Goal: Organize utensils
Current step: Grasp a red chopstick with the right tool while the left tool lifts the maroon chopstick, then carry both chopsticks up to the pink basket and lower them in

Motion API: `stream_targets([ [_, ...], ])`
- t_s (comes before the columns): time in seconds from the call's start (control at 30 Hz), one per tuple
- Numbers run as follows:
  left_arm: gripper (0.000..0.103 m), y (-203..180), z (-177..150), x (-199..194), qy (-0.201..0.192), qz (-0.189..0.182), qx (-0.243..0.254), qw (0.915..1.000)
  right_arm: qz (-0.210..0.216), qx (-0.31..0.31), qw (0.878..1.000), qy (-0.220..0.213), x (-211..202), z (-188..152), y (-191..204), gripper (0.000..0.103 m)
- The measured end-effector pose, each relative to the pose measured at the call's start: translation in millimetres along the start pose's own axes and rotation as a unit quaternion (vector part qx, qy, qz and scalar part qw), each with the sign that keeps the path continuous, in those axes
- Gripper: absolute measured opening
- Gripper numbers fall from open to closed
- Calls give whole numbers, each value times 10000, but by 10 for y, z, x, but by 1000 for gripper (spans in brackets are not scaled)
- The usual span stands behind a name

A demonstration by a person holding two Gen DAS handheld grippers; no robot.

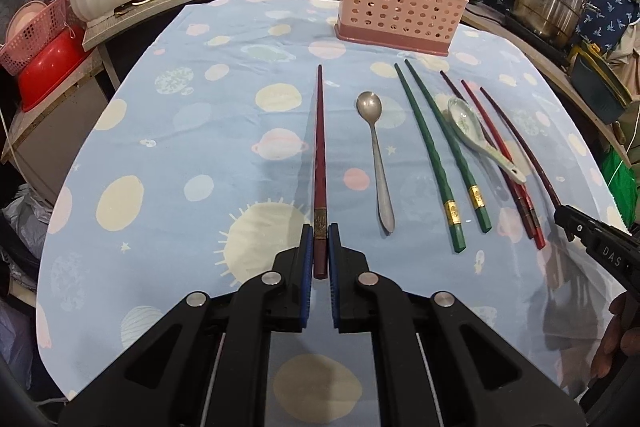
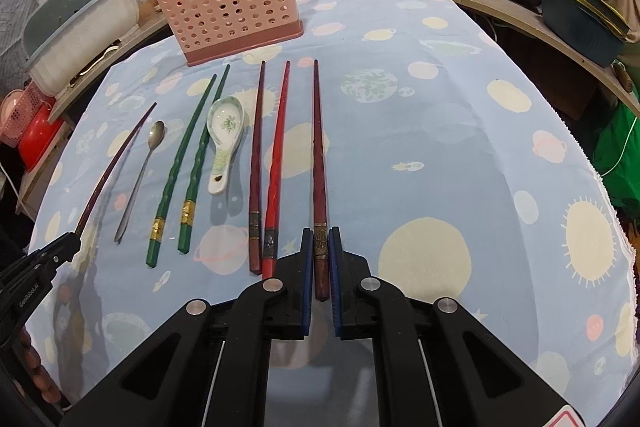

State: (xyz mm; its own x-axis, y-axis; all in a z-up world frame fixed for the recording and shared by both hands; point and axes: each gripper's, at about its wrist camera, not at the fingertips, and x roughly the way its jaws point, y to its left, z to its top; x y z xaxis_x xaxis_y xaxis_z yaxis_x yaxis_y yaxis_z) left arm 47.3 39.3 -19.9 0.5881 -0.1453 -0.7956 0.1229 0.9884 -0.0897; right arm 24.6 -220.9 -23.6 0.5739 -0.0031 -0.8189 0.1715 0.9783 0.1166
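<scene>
Dark-red chopsticks pinched at both ends of the row, neither lifted yet.
Left wrist view: the left gripper [image 1: 320, 247] is pressed onto the leftmost dark-red chopstick [image 1: 319, 163] at its thick end, near the table's front edge; lift it level, then tip it into the pink holder [image 1: 400, 5] at the far edge. Right wrist view: the right gripper [image 2: 320, 247] clamps the rightmost dark-red chopstick [image 2: 318, 163] likewise; raise it clear of the red chopstick [image 2: 276, 171] just beside it.
</scene>
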Motion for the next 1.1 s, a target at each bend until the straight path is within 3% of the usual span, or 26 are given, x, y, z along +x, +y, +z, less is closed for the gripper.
stream_targets([
  [0.37,7,79,268,-376,-298,-35,-147,9994,128,-14,9992,-378,-418,224,49,7],
  [1.1,7,-56,1124,-794,-803,-166,-50,9966,320,-220,9896,-1388,-1024,1071,220,7],
])
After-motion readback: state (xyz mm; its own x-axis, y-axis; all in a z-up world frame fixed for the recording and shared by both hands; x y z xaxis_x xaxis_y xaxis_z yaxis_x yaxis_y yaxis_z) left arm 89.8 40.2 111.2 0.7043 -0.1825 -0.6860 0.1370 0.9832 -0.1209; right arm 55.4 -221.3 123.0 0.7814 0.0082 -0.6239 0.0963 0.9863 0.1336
